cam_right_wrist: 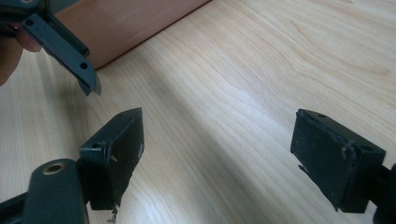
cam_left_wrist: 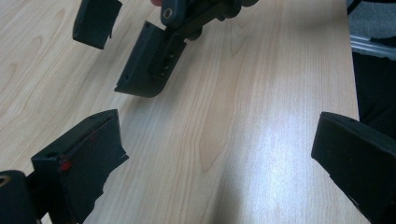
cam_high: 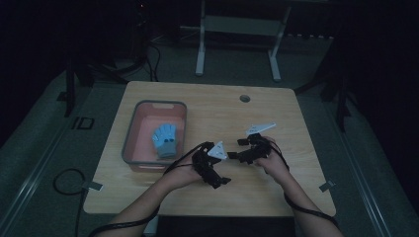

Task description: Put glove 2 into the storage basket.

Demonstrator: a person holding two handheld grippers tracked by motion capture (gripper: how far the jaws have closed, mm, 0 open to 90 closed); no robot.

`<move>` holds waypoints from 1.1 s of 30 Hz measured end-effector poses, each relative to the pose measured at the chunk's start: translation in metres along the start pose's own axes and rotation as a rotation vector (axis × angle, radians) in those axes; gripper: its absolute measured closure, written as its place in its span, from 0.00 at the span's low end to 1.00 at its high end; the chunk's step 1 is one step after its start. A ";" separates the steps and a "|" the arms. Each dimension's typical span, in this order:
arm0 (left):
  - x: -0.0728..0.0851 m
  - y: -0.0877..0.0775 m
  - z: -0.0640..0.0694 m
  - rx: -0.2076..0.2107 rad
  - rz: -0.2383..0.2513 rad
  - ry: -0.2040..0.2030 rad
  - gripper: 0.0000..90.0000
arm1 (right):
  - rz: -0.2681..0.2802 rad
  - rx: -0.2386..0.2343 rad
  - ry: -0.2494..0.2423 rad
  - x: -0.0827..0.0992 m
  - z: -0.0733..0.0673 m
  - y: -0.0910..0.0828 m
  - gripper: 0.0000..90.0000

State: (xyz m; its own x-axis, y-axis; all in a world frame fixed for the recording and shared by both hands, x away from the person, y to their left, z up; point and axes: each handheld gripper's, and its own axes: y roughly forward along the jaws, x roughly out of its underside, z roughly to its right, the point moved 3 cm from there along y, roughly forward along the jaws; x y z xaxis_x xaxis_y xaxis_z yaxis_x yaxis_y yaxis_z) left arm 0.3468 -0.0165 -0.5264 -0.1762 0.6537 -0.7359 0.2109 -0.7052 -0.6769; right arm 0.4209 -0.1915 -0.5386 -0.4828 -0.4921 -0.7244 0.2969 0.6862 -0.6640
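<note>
Both claws, left (cam_high: 223,174) and right (cam_high: 243,148), are being held open and empty over the surface (cam_high: 296,148), so a collision is being risked, given their closeness.

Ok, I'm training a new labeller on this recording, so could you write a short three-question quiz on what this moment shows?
1. True or false: the light blue knitted glove lies inside the pink plastic tub with the grey rim.
2. Which is right? A) the left gripper is clamped on the glove; B) both the left gripper and the right gripper stand open over the pale wooden table, holding nothing; C) the right gripper is inside the tub.
3. Fill in: seen from the high view, the tub sits on the ___ half of the table.

Key: 1 true; 2 B; 3 left.
</note>
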 end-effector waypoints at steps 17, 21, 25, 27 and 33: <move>0.008 0.027 0.017 0.076 0.011 0.028 0.03 | 0.000 0.014 0.018 0.041 0.001 -0.013 0.19; 0.009 0.034 0.020 0.090 0.012 0.031 0.03 | 0.000 0.013 0.007 0.048 0.000 -0.015 0.18; 0.011 0.041 0.024 0.099 0.003 0.041 0.03 | 0.004 0.020 0.013 0.054 0.000 -0.018 0.18; 0.011 0.043 0.025 0.103 0.004 0.044 0.03 | 0.004 0.021 0.020 0.057 0.001 -0.020 0.18; 0.012 0.048 0.028 0.109 0.017 0.056 0.03 | 0.011 0.032 0.034 0.064 0.003 -0.023 0.18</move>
State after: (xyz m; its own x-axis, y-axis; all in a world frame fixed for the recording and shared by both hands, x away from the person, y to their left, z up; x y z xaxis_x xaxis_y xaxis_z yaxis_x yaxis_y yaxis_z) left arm 0.3277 -0.0503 -0.5682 -0.1193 0.6537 -0.7473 0.1072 -0.7398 -0.6643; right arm 0.3853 -0.2401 -0.5700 -0.5071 -0.4656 -0.7253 0.3281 0.6738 -0.6620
